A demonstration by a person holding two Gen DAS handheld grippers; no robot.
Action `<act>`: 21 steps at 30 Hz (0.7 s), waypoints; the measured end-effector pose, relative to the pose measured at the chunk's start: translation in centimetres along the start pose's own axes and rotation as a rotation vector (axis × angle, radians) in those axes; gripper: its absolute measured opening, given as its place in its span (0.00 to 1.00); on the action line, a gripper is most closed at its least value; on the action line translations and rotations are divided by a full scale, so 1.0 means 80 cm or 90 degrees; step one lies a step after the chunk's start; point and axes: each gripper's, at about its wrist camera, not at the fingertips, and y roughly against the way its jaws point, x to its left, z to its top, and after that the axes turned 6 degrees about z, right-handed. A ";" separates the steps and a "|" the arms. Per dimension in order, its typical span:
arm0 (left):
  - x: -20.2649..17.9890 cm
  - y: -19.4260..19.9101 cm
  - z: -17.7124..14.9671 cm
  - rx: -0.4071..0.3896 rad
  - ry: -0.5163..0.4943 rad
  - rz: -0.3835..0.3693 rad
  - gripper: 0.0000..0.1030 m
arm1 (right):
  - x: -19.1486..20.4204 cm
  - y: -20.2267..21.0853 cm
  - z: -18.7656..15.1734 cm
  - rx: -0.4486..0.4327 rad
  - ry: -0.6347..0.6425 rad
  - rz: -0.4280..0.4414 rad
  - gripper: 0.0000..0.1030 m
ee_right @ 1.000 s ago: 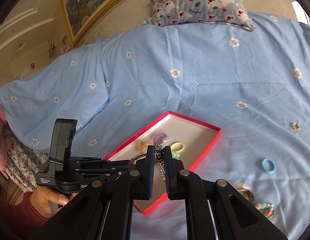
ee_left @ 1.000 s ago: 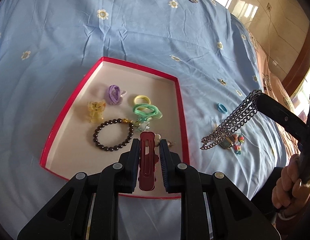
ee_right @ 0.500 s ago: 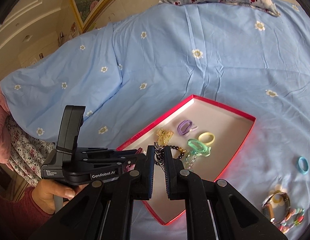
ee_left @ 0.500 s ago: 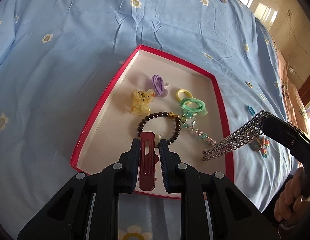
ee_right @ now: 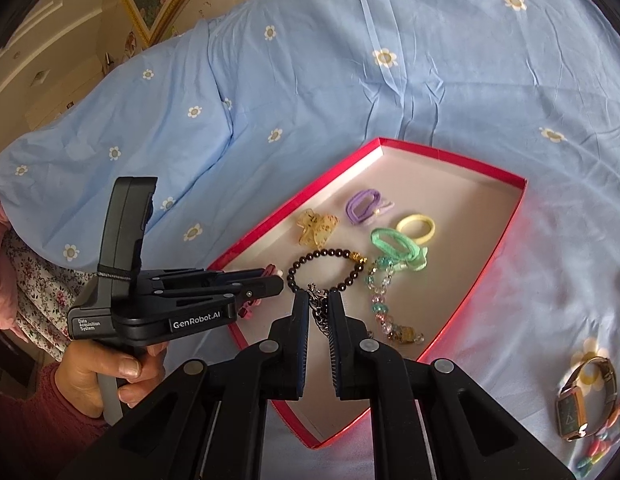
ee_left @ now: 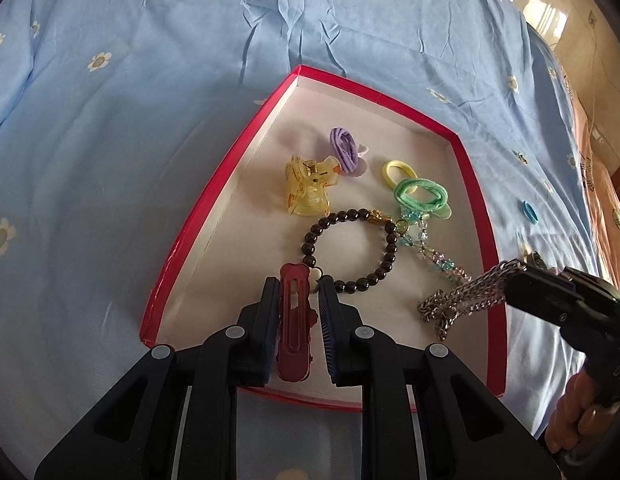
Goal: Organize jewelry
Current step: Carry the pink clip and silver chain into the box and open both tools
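A red-rimmed tray (ee_left: pixel 214 184) lies on the blue bedsheet. In it are a purple hair tie (ee_left: pixel 343 148), a yellow claw clip (ee_left: pixel 308 190), a yellow hair tie (ee_left: pixel 397 170), a green hair tie (ee_left: pixel 419 196), a black bead bracelet (ee_left: pixel 349 252) and a crystal bead strand (ee_left: pixel 433 256). My left gripper (ee_left: pixel 298 284) is shut on a dark red hair clip (ee_left: pixel 294 332), low over the tray's near end. My right gripper (ee_right: pixel 318 298) is shut on a silver chain (ee_left: pixel 457 304), which dangles over the tray's near right part beside the bead strand.
On the sheet right of the tray lie a blue hair tie (ee_left: pixel 529 212), a gold watch (ee_right: pixel 577 404) and a colourful bead bracelet (ee_right: pixel 601 444). A person's hand (ee_right: pixel 110 368) holds the left gripper's handle. The bed's edge and flowered fabric are at the left.
Both grippers have come down and closer to the tray. The chain, earlier hanging over the sheet right of the tray, now hangs inside the tray's rim. Both grips are unchanged.
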 end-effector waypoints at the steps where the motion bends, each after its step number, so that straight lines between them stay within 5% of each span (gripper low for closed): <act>1: 0.000 0.000 0.000 0.000 -0.002 0.001 0.17 | -0.002 -0.003 -0.002 0.006 -0.002 0.000 0.08; 21: -0.008 -0.002 0.000 0.000 -0.016 0.020 0.18 | -0.016 -0.039 -0.017 0.078 -0.028 -0.017 0.13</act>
